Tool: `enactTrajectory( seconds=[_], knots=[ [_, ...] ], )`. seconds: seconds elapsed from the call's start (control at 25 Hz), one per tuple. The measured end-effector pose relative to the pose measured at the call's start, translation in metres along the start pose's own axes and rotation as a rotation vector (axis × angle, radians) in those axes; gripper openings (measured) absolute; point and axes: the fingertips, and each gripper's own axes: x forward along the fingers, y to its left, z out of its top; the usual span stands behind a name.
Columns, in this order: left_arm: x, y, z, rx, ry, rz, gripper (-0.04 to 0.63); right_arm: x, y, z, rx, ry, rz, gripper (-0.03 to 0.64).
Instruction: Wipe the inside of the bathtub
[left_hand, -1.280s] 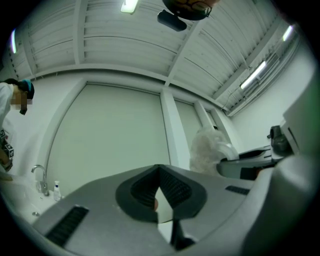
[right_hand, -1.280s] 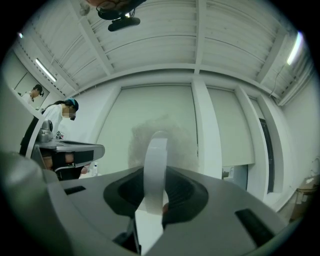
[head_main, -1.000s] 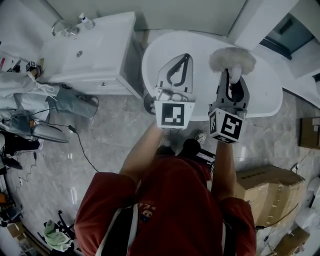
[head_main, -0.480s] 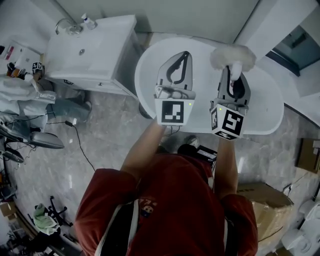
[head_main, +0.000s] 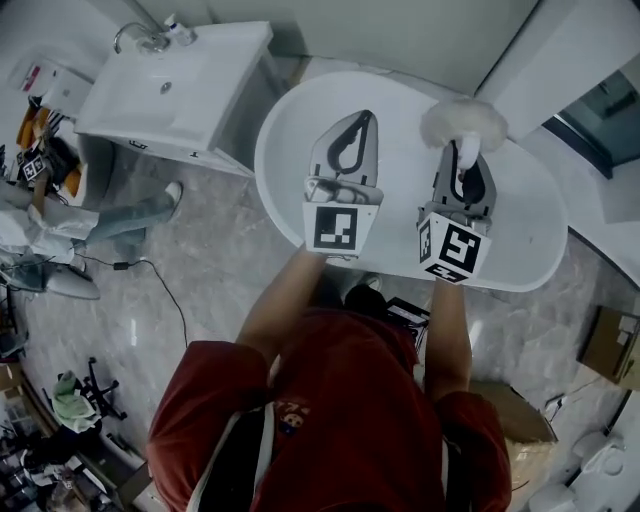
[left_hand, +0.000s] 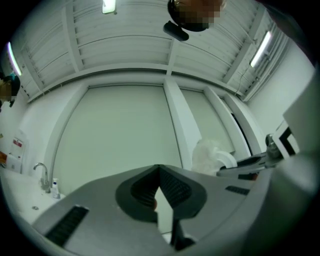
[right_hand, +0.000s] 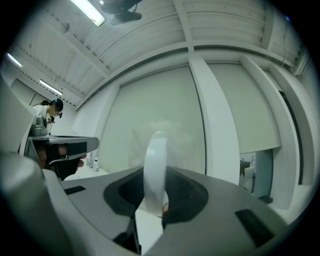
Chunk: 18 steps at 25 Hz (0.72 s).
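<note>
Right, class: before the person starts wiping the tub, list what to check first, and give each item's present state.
1. Right gripper shut on the duster's handle: ok.
2. Duster's fluffy head sticks out beyond the gripper, free to wipe: ok.
3. Duster aimed down into the bathtub: not ok. The right gripper view shows the wall behind it, not the tub's surface.
4. Left gripper shut, holding nothing and beside the duster, not touching it: ok.
5. Inside of the tub free of loose things: cannot tell. The part that shows looks bare, but the grippers cover the middle.
</note>
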Motion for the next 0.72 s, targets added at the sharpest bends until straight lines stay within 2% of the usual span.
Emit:
enactTrajectory(
  seconds=[0.12, 0.24, 0.44, 0.72],
  knots=[
    [0.007, 0.007, -0.021, 0.052, 0.024, 0.017, 0.015, 0.019, 0.001, -0.022, -0.002, 0.038, 0.026, 0.095],
    [0.017, 0.024, -0.043, 0.070, 0.033, 0.039, 0.015, 0.042, 0.015, -0.045, -0.007, 0.072, 0.058, 0.095],
    [0.039, 0.057, -0.094, 0.153, 0.092, 0.014, 0.015, 0.092, 0.053, -0.095, -0.018, 0.158, 0.125, 0.095],
    [0.073, 0.153, -0.183, 0.120, 0.132, 0.008, 0.015, 0.187, 0.139, -0.171, -0.058, 0.256, 0.187, 0.095]
  ],
)
